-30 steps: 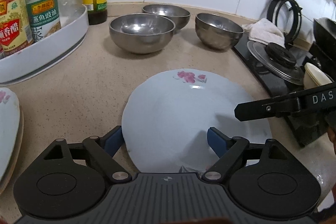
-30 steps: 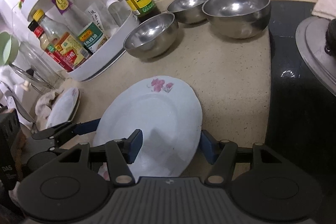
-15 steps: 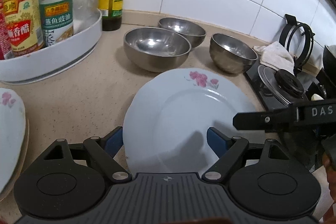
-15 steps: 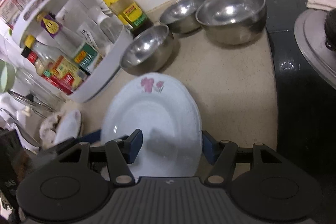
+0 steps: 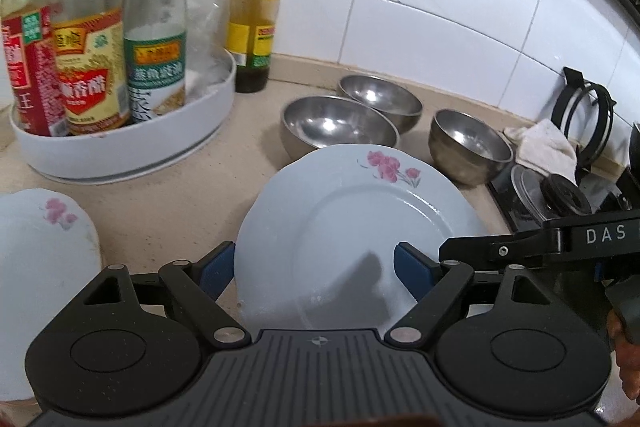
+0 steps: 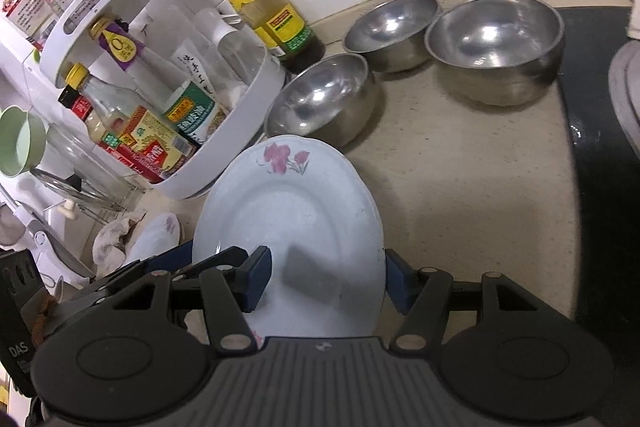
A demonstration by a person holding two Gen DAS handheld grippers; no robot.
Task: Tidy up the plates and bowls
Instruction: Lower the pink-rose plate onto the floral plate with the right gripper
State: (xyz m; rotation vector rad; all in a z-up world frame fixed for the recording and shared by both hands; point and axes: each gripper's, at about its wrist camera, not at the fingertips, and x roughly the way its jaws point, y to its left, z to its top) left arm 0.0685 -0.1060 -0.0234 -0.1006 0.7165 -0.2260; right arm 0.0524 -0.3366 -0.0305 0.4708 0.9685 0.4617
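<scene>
A white plate with pink flowers (image 5: 352, 211) (image 6: 292, 219) is held off the counter between both grippers. My left gripper (image 5: 316, 271) has its left pad at the plate's left rim and its right pad over the plate's face. My right gripper (image 6: 325, 281) mirrors this, with its right pad at the right rim and its left pad over the face. Behind the plate stand three steel bowls (image 5: 340, 123) (image 5: 380, 99) (image 5: 468, 147); the plate's far edge overlaps the nearest one (image 6: 320, 103). A second flowered plate (image 5: 40, 259) (image 6: 156, 239) lies to the left.
A white round rack of sauce bottles (image 5: 120, 147) stands at the left, with a green-capped bottle (image 5: 256, 19) beside it by the tiled wall. On the right is a black hob (image 6: 600, 187) with a glass lid (image 5: 552, 195) and a white cloth (image 5: 544, 147).
Both grippers have risen and drifted left with the plate between their jaws. The plate's far edge now covers the front of the nearest bowl, and the bottle rack looms larger.
</scene>
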